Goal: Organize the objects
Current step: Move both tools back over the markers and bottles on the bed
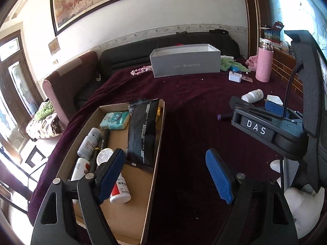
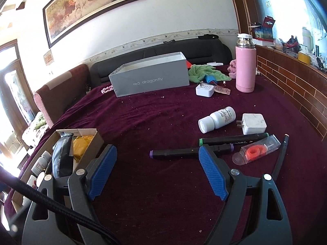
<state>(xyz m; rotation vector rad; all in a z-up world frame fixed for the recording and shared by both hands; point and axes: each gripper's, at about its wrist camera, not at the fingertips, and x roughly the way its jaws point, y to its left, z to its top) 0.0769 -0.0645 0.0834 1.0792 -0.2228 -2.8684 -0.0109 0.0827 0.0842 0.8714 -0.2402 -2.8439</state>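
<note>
Both grippers, left [image 1: 167, 175] and right [image 2: 158, 171], are held released and empty above the maroon velvet cloth [image 2: 163, 112]; the open brown cardboard box [image 1: 149, 183] lies at its left edge.

Our left claw [image 1: 166, 175] and right claw [image 2: 157, 171] look alike: black plastic arms with triangular cut-outs, round silver screws at the pivots, and ribbed blue pads [image 2: 212, 173] on the fingers. In the left view, the right claw's body carries white "DAS" lettering [image 1: 255, 127]. A braided black cable [image 2: 61, 210] trails from it.
</note>
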